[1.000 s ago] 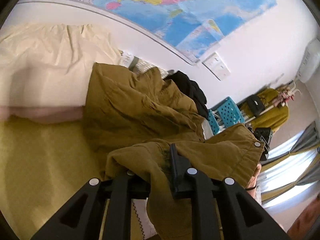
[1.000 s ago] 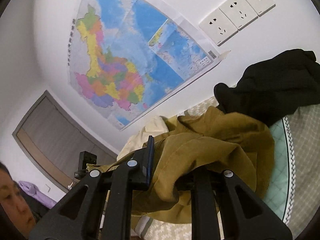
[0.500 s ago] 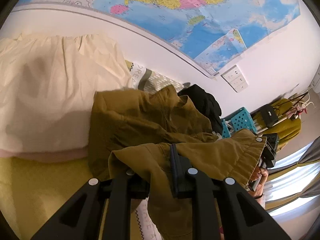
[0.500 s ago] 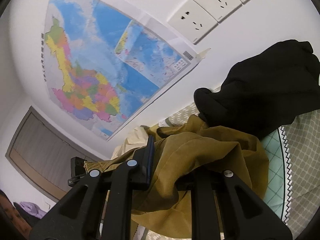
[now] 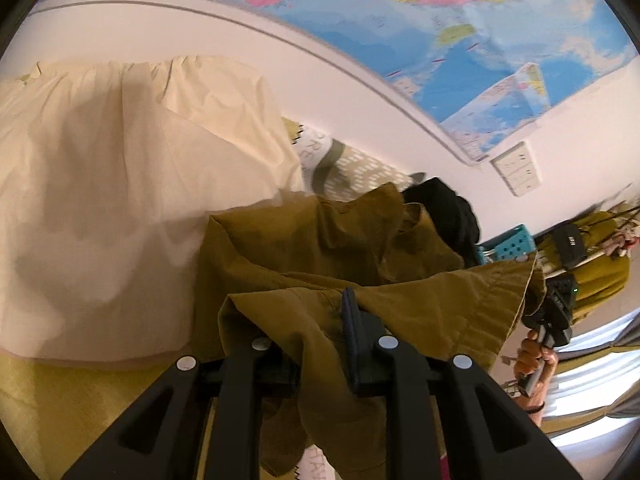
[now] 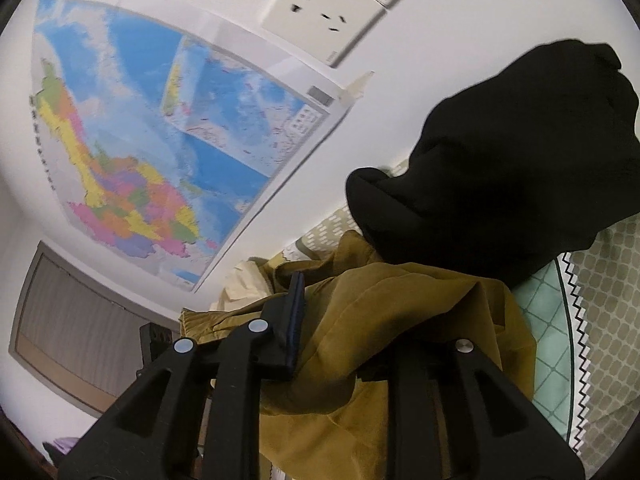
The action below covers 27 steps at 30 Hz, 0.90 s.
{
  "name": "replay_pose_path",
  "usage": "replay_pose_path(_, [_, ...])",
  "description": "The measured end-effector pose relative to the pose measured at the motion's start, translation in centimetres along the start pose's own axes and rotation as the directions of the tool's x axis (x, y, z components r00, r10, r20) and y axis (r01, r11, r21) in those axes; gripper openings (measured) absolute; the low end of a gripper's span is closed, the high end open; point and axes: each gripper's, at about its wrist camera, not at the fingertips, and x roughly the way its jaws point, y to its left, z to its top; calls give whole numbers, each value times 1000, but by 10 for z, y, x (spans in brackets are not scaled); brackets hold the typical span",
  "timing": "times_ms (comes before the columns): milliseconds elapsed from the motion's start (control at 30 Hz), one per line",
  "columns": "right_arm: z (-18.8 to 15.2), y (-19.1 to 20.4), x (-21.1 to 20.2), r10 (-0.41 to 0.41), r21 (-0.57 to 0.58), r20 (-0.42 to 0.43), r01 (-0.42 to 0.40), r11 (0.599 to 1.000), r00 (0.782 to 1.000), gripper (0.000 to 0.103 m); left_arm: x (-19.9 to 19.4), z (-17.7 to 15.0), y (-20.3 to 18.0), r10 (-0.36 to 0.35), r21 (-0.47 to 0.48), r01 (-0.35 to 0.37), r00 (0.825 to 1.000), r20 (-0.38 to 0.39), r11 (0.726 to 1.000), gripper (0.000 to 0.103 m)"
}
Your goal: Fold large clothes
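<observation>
**A:** Which step is this, do you reckon?

**B:** The carrying-over part of a fold, I'd judge. Both grippers hold one edge of the olive-brown garment [image 5: 328, 248] lifted, the rest of it heaped on the bed [image 5: 60, 392] below, just beside the cream cloth [image 5: 120, 200] and against the black garment [image 6: 500, 168].

**A:** How do the jaws stand on it?

**B:** On the left gripper [image 5: 316, 344] they are narrow, with a fold of the olive-brown garment pinched between them and the hem stretching off toward the right gripper [image 6: 340, 344]. There the cloth drapes thickly between and over the jaws; they have just been opening a little, and the fabric is in the gap, though I can't tell for sure that the pads press it.

**A:** So what does the next move call for?

**B:** In my judgement, laying the held edge down flat over the body of the olive-brown garment, short of the black garment, keeping the hem taut between the two grippers so it lands straight. If the right side lets go early, that corner will likely slump.
</observation>
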Motion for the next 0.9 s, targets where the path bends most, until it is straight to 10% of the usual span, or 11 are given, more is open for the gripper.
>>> replay_pose_path(267, [7, -7, 15, -22, 33, -16, 22, 999, 1000, 32, 29, 18, 13, 37, -28, -38, 998, -42, 999, 18])
replay_pose_path(367, [9, 0, 11, -25, 31, 9, 25, 999, 1000, 66, 38, 21, 17, 48, -39, -50, 997, -54, 998, 18])
replay_pose_path(600, [6, 35, -10, 1, -102, 65, 5, 995, 998, 72, 52, 26, 22, 60, -64, -65, 995, -78, 996, 19])
replay_pose_path(900, [-62, 87, 59, -251, -518, -63, 183, 836, 966, 72, 54, 28, 26, 44, -110, -53, 996, -82, 993, 21])
